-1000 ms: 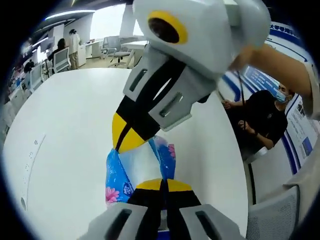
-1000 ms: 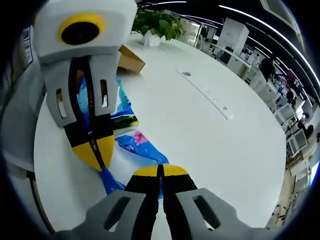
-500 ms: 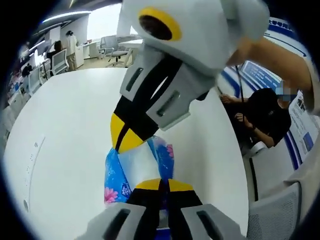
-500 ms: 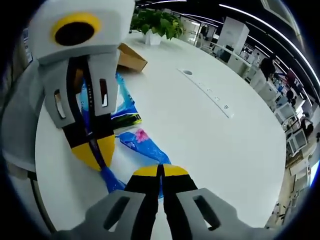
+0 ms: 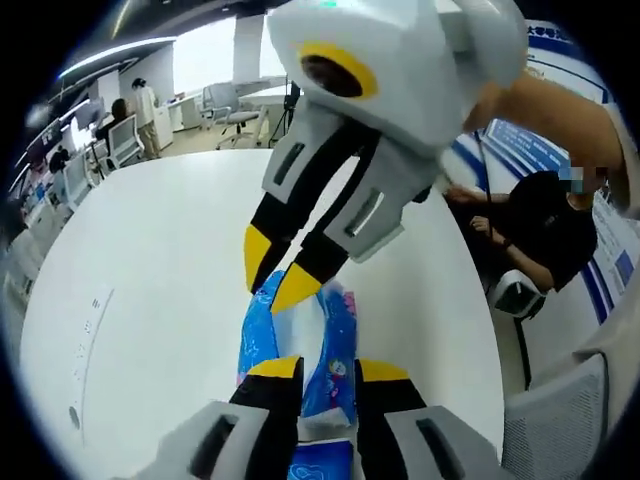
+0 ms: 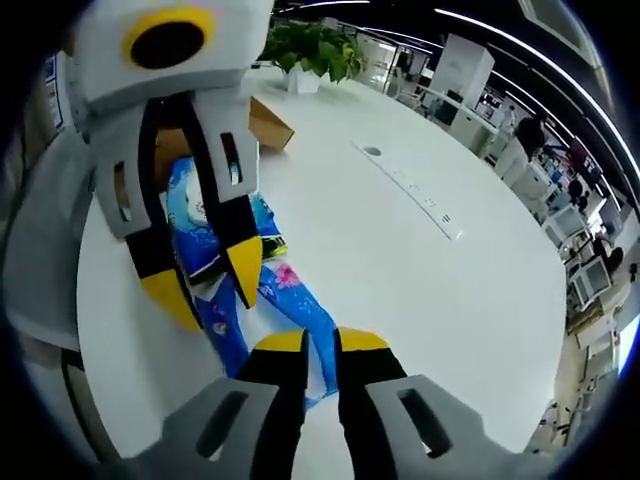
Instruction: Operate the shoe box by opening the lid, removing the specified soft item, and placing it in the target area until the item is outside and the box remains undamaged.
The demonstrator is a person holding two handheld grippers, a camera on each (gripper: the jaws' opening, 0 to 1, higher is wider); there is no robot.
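My left gripper (image 5: pixel 330 368) and right gripper (image 6: pixel 320 341) both stand with jaws spread, straddling opposite ends of the blue floral tissue pack (image 5: pixel 336 345), which lies on the white table (image 5: pixel 150 260). Beyond it, the brown shoe box (image 6: pixel 266 118) sits near a potted plant (image 6: pixel 312 47).

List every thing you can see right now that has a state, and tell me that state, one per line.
Left tool: open, jaws apart either side of the tissue pack.
Right tool: open, jaws apart at the pack's other end.
Tissue pack: blue floral soft pack, lying on the table, outside the box.
Shoe box: brown cardboard, at the table's far side; lid state unclear.
Table: white, holding the pack and box.
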